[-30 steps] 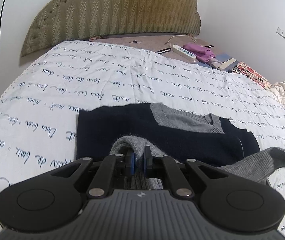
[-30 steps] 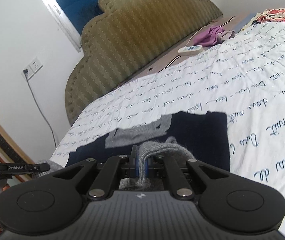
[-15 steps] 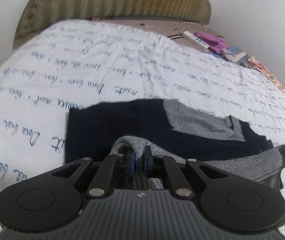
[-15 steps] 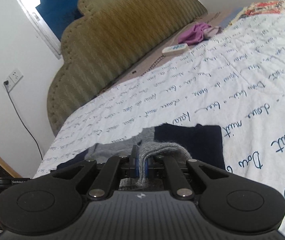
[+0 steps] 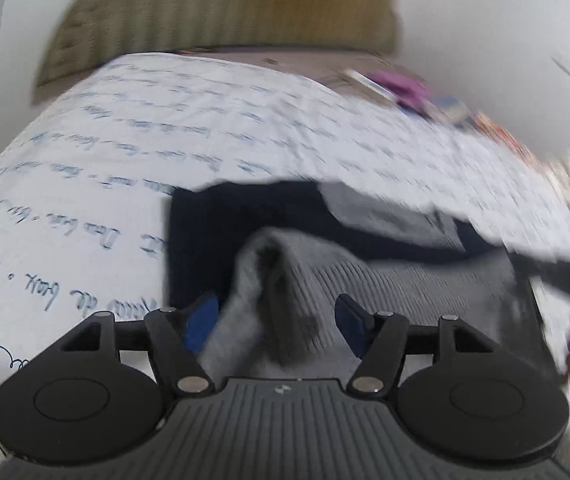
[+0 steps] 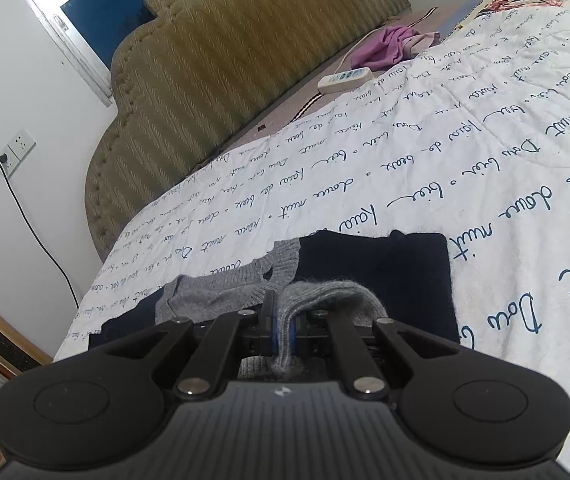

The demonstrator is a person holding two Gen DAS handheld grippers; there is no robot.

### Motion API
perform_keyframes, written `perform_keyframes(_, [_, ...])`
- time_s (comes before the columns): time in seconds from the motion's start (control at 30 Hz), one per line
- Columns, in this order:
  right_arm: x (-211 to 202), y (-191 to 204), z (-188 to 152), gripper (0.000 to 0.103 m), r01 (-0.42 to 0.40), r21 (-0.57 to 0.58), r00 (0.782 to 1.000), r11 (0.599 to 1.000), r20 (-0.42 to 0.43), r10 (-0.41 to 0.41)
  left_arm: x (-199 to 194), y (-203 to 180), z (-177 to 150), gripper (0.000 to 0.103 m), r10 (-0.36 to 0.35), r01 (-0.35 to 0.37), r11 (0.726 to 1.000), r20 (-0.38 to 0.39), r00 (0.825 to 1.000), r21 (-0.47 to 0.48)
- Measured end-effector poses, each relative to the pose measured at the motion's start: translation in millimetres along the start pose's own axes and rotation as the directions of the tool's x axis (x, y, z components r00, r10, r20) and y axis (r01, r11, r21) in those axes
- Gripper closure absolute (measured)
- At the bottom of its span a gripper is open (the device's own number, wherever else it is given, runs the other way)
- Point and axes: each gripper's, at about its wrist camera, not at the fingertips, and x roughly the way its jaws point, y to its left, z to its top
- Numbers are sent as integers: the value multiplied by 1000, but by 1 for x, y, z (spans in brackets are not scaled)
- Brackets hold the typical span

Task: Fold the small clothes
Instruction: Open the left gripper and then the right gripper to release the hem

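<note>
Over the near edge of the bed (image 5: 85,152), in the left wrist view, the left gripper (image 5: 277,320) is opening its jaws; the grey hem (image 5: 253,280), pinched a second ago, sits loose between them on the navy sweater (image 5: 205,232). This fold looks laid. In the right wrist view, the right gripper (image 6: 281,328) remains clamped on that hem.

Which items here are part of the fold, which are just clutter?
Job: navy-and-grey sweater; its grey hem between the opening left gripper; right gripper shut on the hem.

Clutter: purple cloth; white power strip; headboard.
</note>
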Motion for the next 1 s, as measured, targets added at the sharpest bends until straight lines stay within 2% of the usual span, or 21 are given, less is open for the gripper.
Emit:
perform_keyframes(0.1, [1,-1,1,97,0,4,1000,1000,-2,0,1,-21,-12,35,-15,24,983,-48,999,182])
perform_keyframes(0.2, [0,-1,1,97,-3,7,1000,1000,-1,3,17,-43,-21,33,8,17,941,-72,997,339])
perform_keyframes(0.3, [-1,-1,2,97,-5,8,1000,1000,-3,5,46,-49,-20,33,118,-80,919,-77,990,386])
perform_keyframes(0.37, [-3,-1,4,97,-6,6,1000,1000,-4,6,58,-50,-10,34,255,-229,881,-6,967,413])
perform_keyframes(0.43, [-4,0,7,97,-10,1,1000,1000,-4,10,62,-46,8,33,328,-334,850,88,941,407])
perform_keyframes(0.5, [-2,0,10,97,-5,-5,1000,1000,-1,5,64,-37,33,33,358,-394,852,166,919,345])
perform_keyframes(0.53, [-1,0,12,97,1,-3,1000,1000,2,-1,66,-32,44,29,374,-415,853,185,909,317])
perform_keyframes(0.57, [1,-1,13,97,4,4,1000,1000,5,-4,71,-27,57,24,389,-430,855,187,902,290])
perform_keyframes(0.63, [7,-4,16,97,4,36,1000,999,6,-4,82,-17,76,25,408,-438,865,166,898,244])
perform_keyframes(0.8, [23,-17,18,94,14,143,1000,990,-19,-11,92,2,83,25,506,-521,836,123,854,173])
perform_keyframes(0.83, [25,-19,19,94,17,150,1000,989,-25,-13,89,6,79,25,503,-516,843,117,856,154])
perform_keyframes(0.9, [25,-22,22,94,23,168,999,986,-26,-19,78,11,69,24,475,-487,863,111,873,133])
perform_keyframes(1.0, [16,-24,26,92,21,186,999,982,26,-26,65,6,58,23,457,-474,870,141,878,137])
